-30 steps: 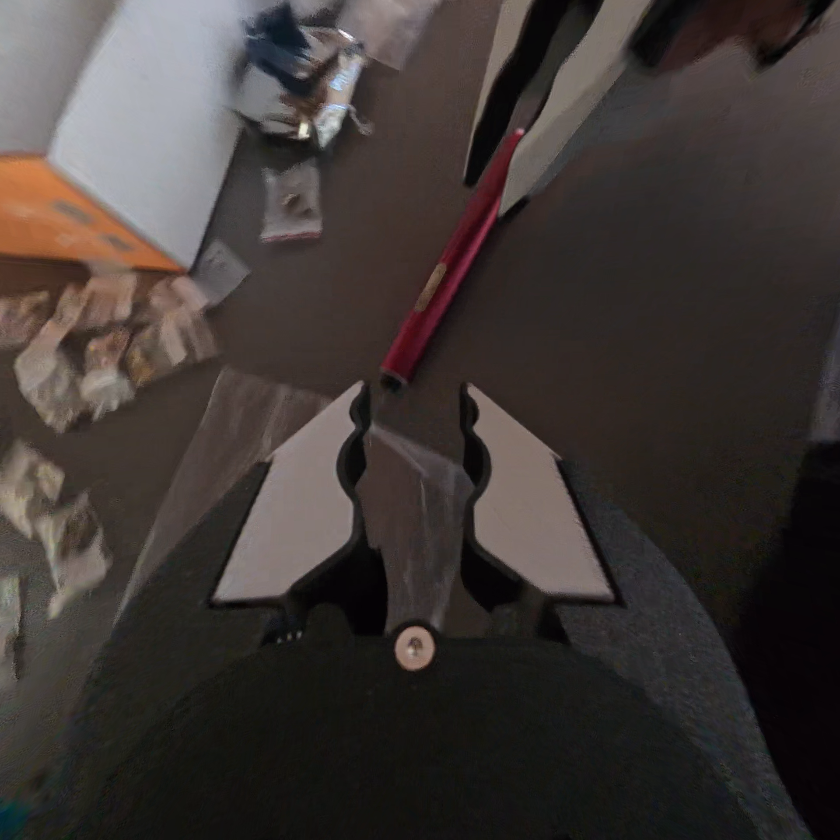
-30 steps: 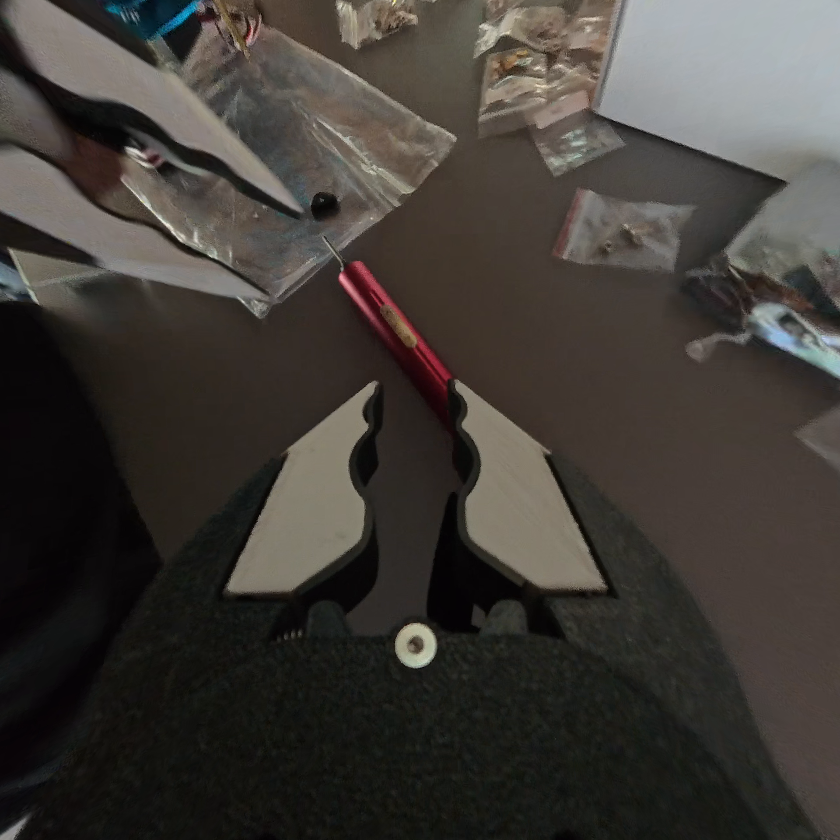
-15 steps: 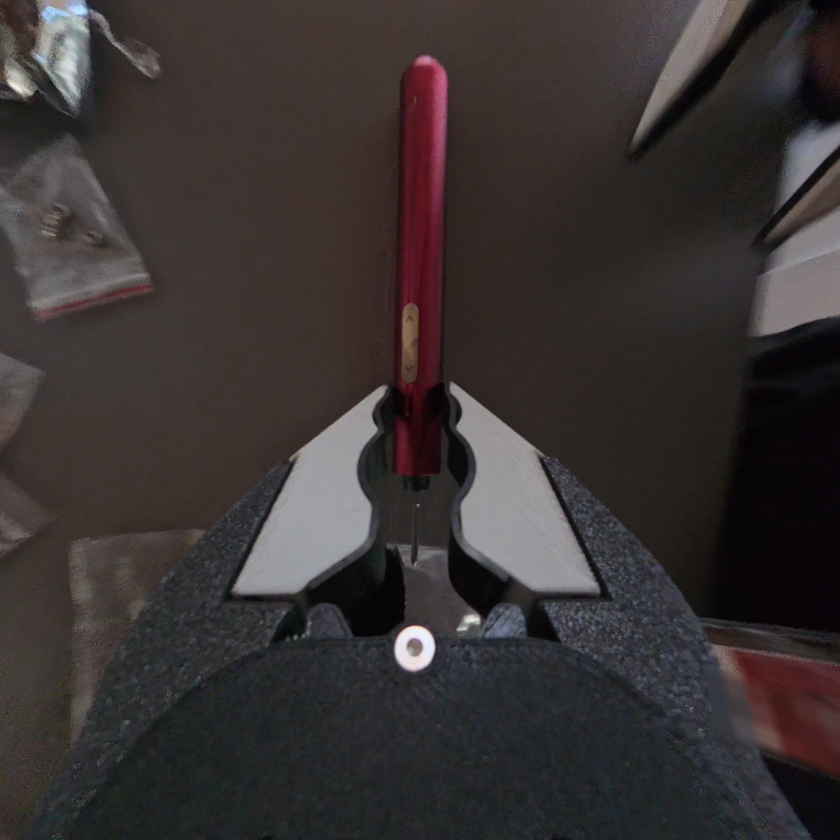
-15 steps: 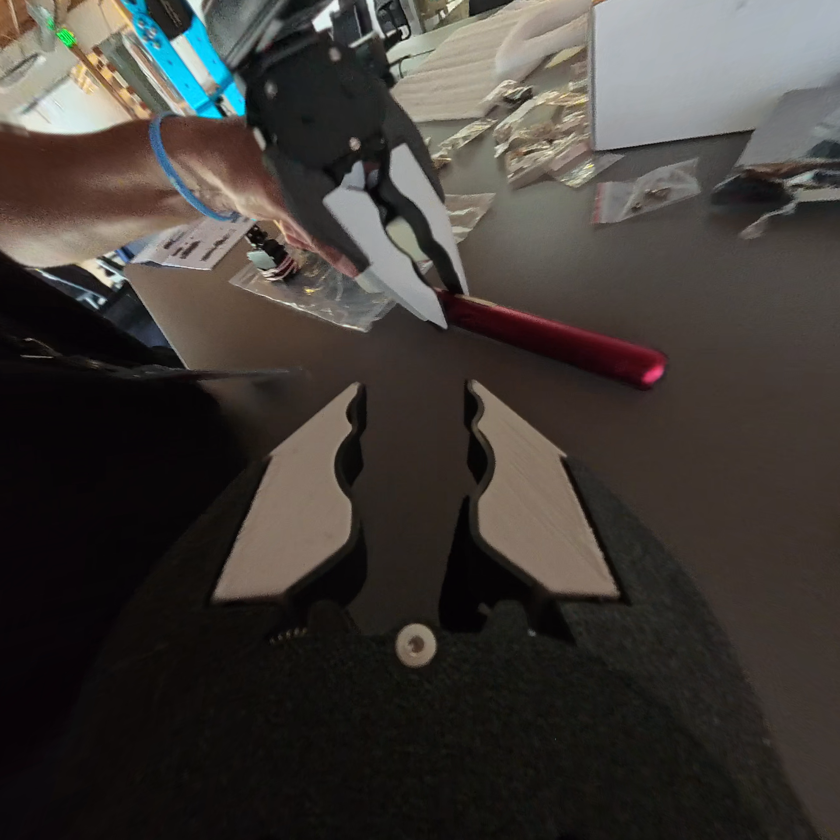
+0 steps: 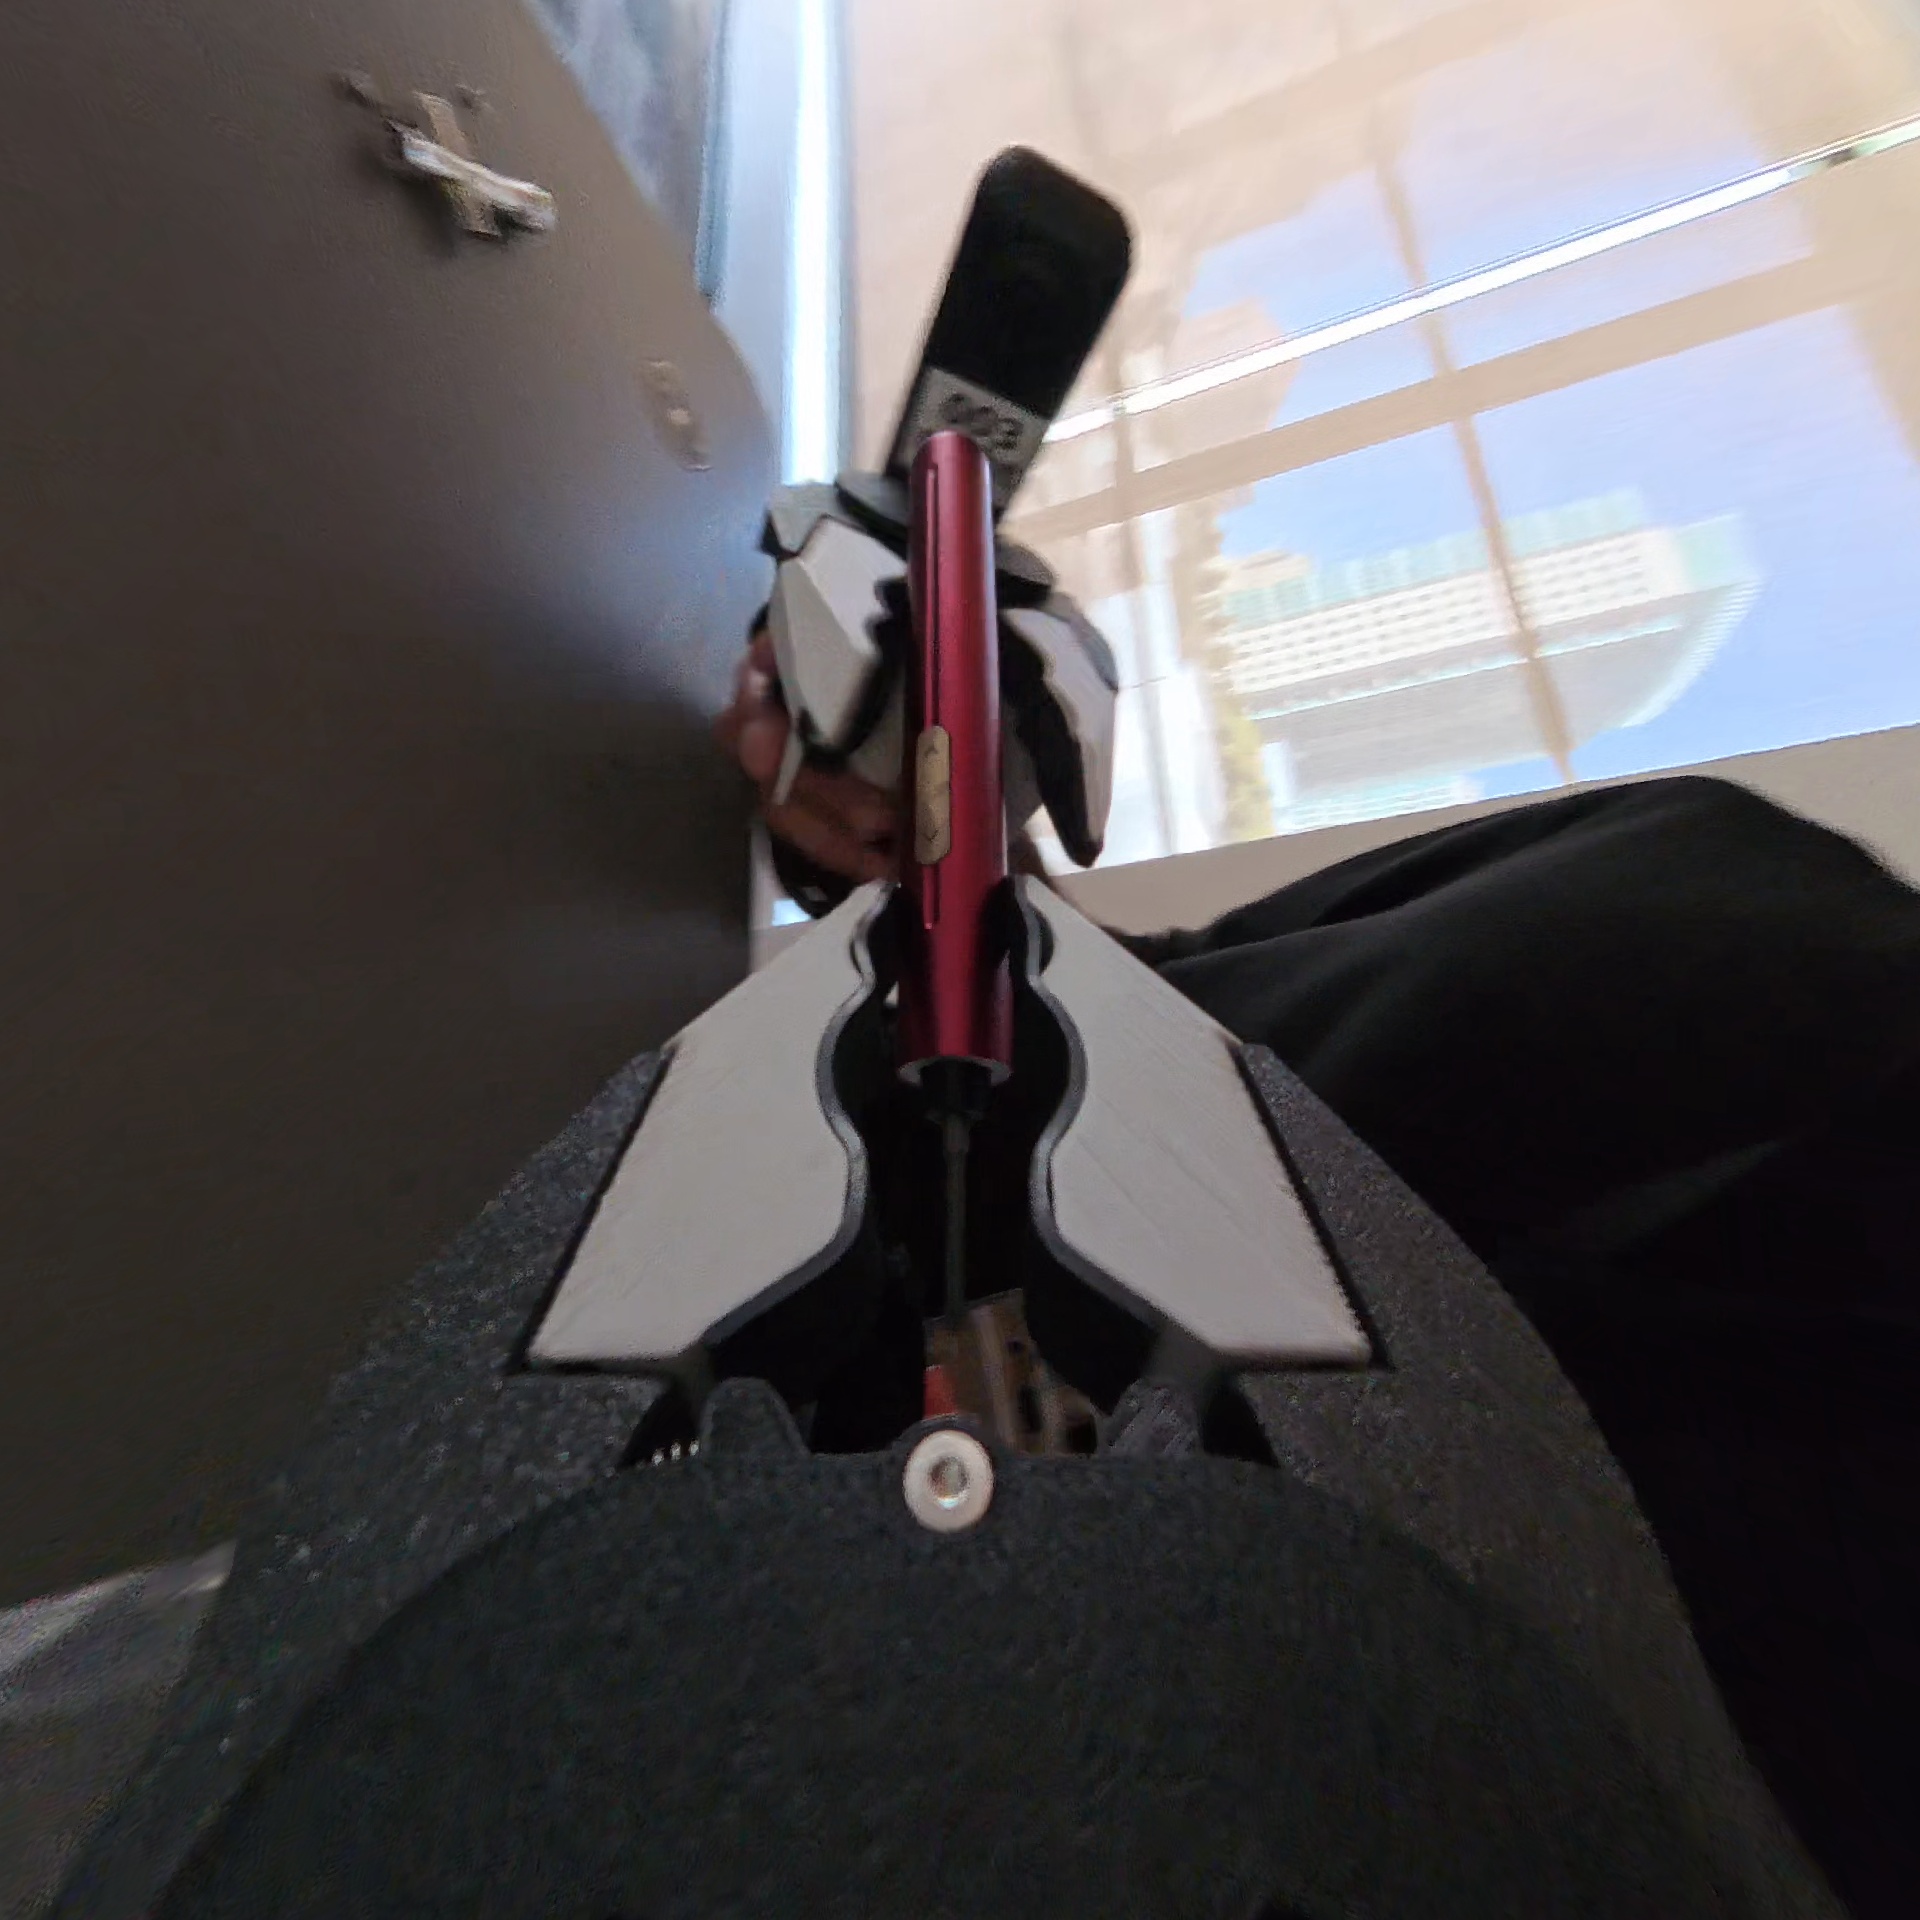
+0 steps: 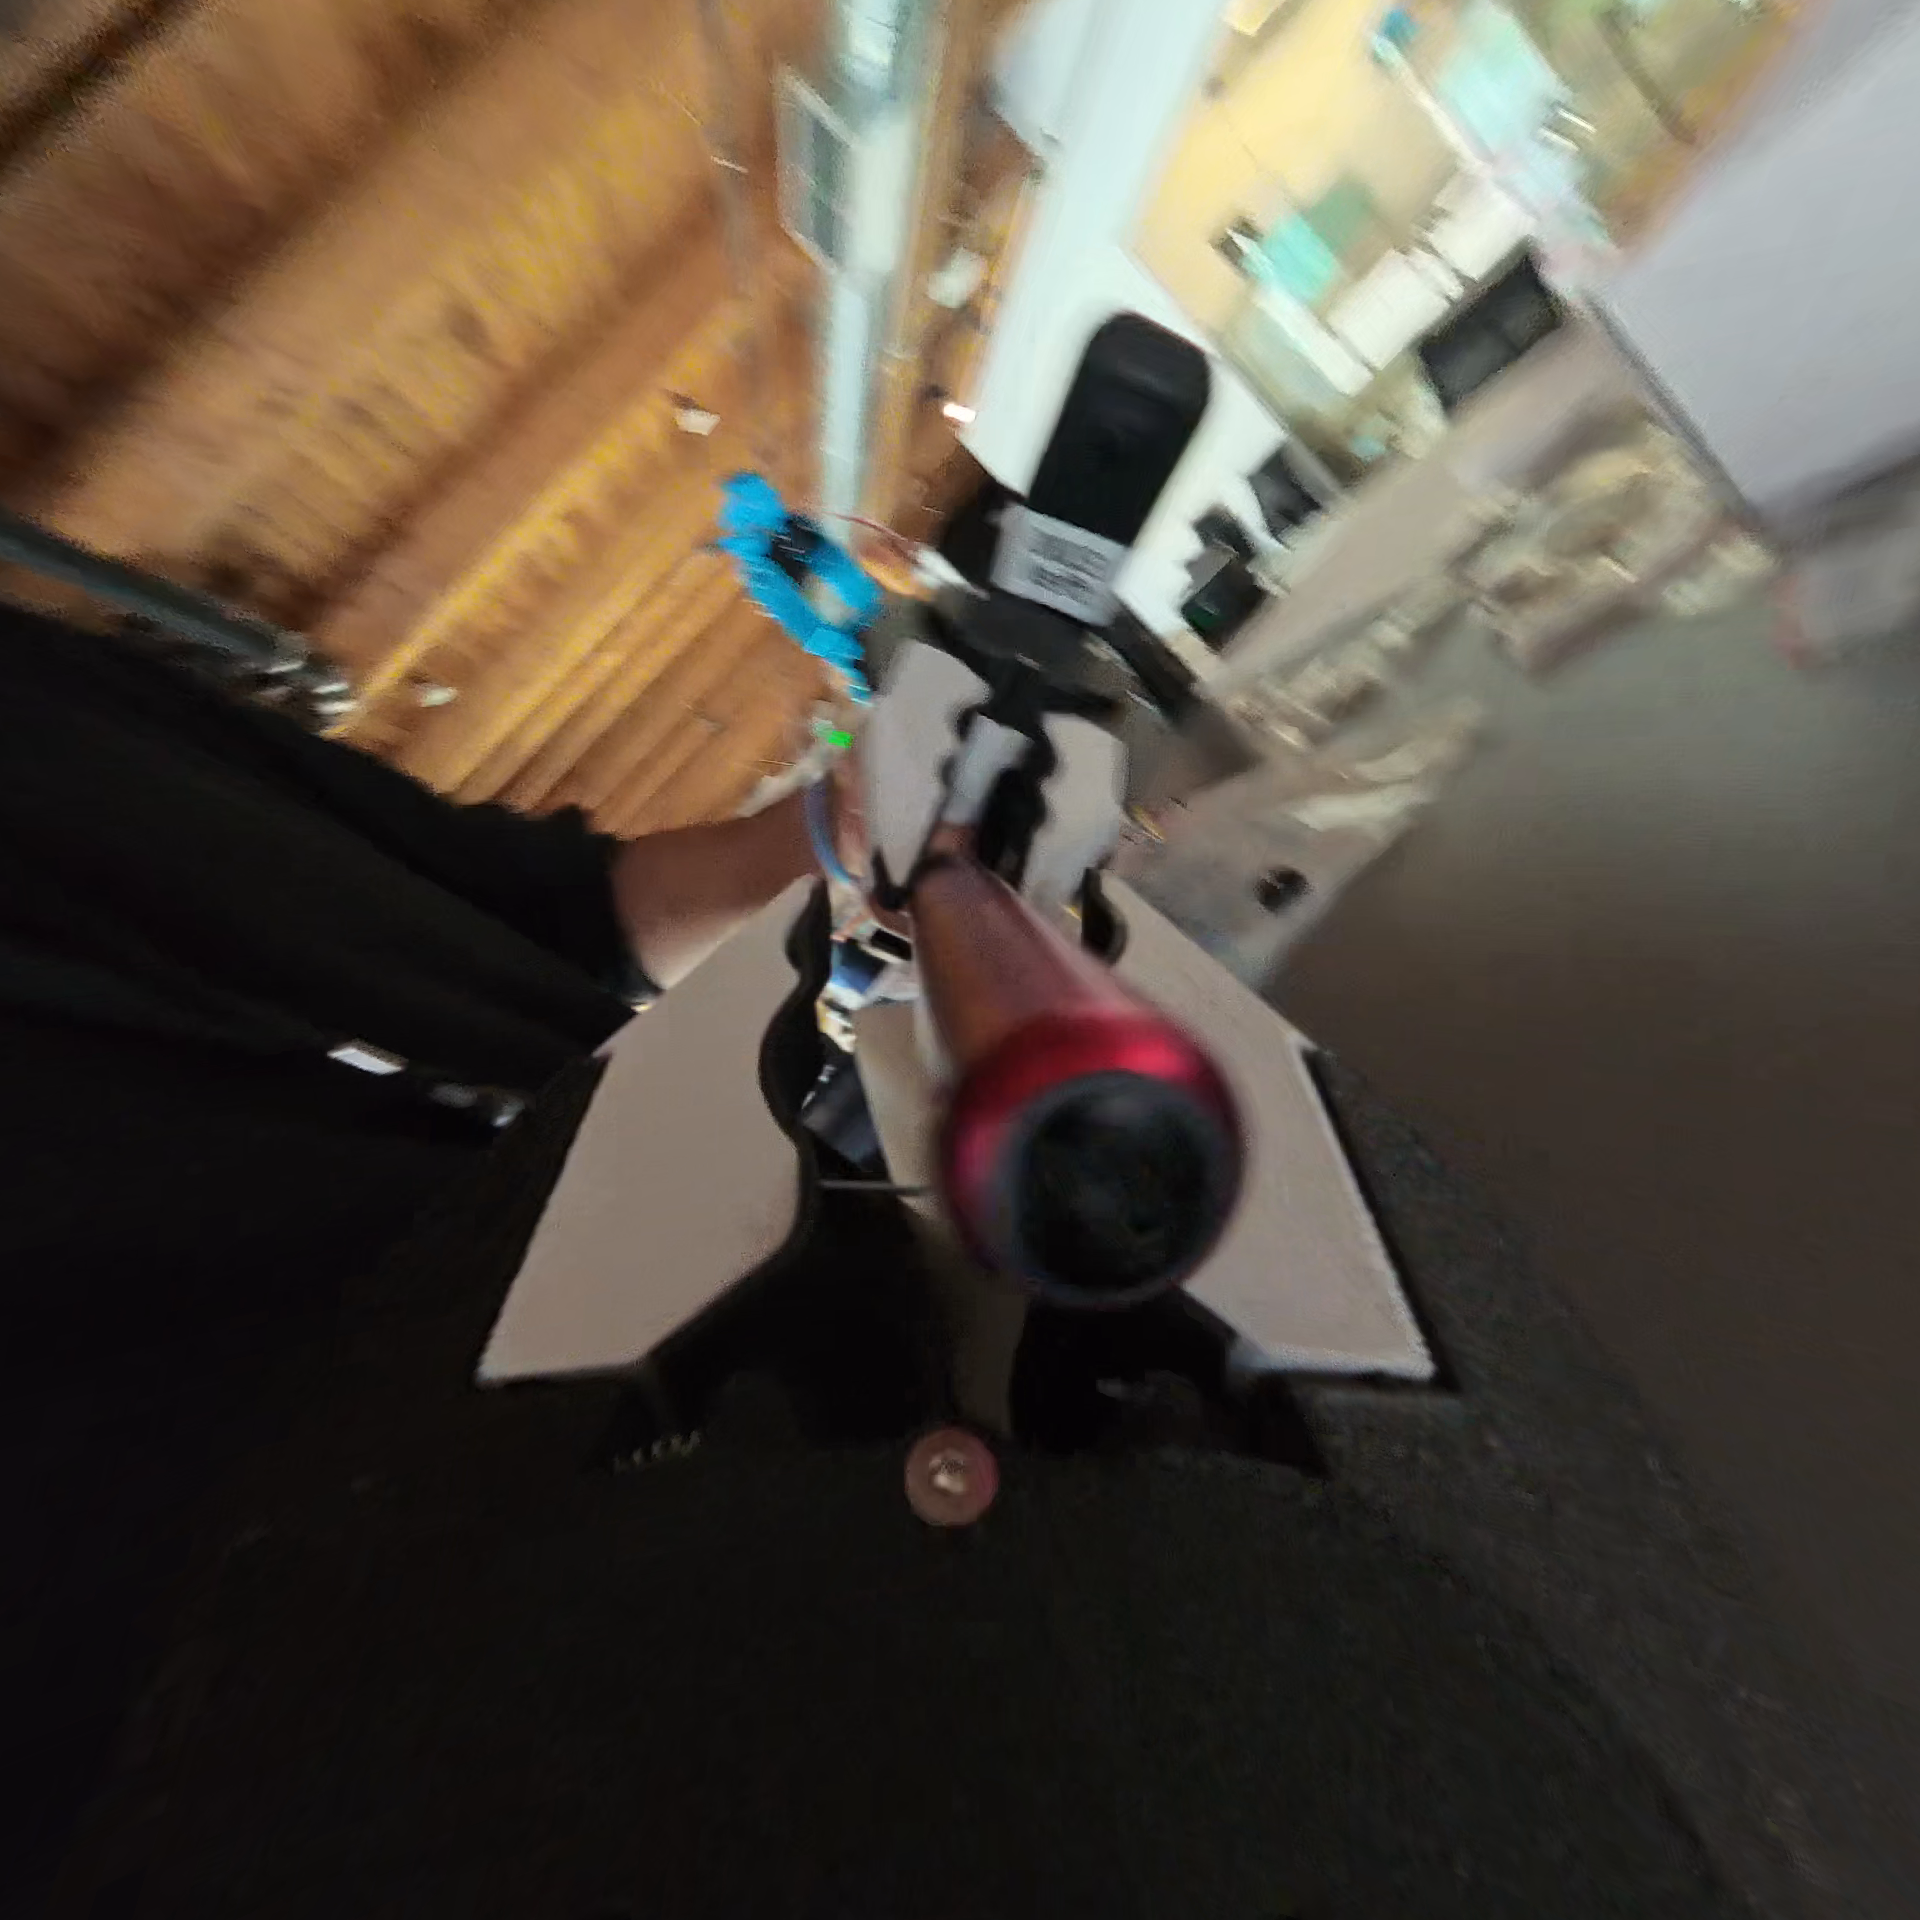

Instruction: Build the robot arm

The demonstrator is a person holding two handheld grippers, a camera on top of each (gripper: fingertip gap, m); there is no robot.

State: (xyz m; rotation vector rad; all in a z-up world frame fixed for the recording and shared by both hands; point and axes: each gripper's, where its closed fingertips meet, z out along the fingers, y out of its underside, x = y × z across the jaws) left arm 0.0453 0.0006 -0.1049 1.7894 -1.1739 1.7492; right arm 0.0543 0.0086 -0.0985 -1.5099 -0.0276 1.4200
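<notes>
My left gripper [image 5: 951,904] is shut on a red pen-shaped screwdriver [image 5: 951,727], gripping it near the bit end. It holds the tool off the table, with the thin bit [image 5: 954,1195] pointing back at the camera. My right gripper [image 5: 951,800] faces it, with a finger on each side of the tool's far end. In the blurred right wrist view the screwdriver's rear end [image 6: 1091,1184] sits close to the camera, between the fingers of the open right gripper [image 6: 956,914]. The left gripper [image 6: 987,821] shows behind it, holding the other end.
The dark table [image 5: 312,727] is tilted in view, with small plastic bags [image 5: 457,187] on it. A hand [image 5: 821,800] holds the right gripper, and a person's dark clothing [image 5: 1558,1091] is at the right. Windows are behind. A blue object [image 6: 800,582] and a white box [image 6: 1818,260] show in the blur. My two grippers' fingertips are within a few centimetres of each other.
The left gripper has lifted the screwdriver off the table and tilted it up. The right gripper has swung round to face it, so the tool's rear end lies between its fingers.
</notes>
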